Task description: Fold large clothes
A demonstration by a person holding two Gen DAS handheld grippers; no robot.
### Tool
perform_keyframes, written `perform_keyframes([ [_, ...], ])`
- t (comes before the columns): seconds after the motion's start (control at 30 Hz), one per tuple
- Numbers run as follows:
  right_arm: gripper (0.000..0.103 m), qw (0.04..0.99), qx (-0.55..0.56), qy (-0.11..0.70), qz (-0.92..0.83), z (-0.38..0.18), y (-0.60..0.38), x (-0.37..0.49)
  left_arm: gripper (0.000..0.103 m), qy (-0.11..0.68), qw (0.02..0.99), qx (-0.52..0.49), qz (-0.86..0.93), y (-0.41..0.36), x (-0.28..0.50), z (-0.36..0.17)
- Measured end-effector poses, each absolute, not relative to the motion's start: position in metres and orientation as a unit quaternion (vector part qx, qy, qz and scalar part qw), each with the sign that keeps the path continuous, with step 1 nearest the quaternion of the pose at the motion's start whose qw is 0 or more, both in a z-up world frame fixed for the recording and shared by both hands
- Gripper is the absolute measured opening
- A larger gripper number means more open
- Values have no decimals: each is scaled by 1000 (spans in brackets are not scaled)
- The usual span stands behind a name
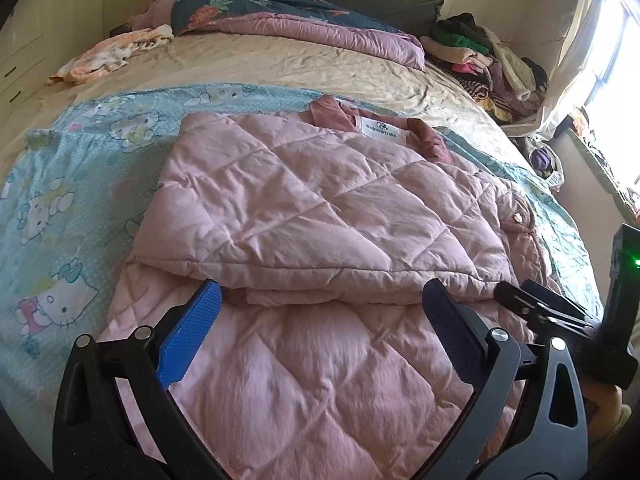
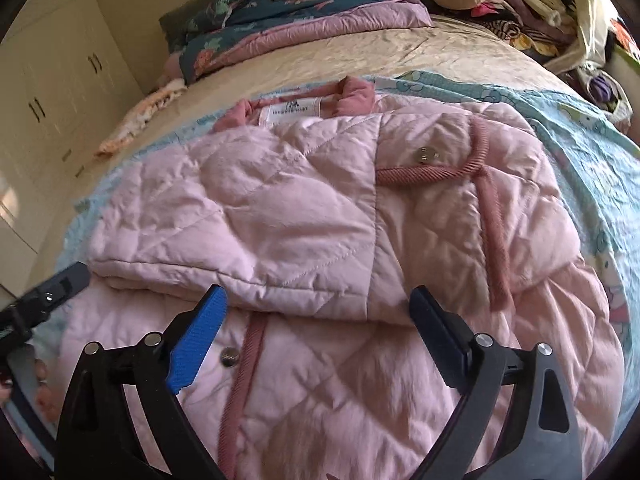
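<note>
Pink quilted padded jacket [image 1: 320,208] dead ahead, folded edge crosswise; left gripper [image 1: 320,304], right gripper [image 2: 318,306] equally near, both wide open, empty.

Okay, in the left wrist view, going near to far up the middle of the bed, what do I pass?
Left gripper → pink quilted jacket → cartoon-cat sheet → beige bedspread → pink comforter → dark floral blanket.
</note>
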State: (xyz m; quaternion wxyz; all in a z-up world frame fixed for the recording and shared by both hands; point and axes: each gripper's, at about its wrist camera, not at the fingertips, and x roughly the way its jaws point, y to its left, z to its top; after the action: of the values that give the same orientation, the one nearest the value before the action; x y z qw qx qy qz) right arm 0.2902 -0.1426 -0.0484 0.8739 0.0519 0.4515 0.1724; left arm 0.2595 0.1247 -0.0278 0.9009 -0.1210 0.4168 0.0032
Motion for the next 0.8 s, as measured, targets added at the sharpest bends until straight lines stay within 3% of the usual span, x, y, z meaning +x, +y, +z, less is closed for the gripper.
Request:
perform_keyframes([
  [0.67, 93, 901, 61, 396, 169, 14, -162, 244, 95, 389, 913, -126, -2, 116, 230, 7],
  [0.8, 99, 905, 62, 385, 172, 25, -163, 236, 94, 379, 916, -129, -6, 115, 223, 17],
])
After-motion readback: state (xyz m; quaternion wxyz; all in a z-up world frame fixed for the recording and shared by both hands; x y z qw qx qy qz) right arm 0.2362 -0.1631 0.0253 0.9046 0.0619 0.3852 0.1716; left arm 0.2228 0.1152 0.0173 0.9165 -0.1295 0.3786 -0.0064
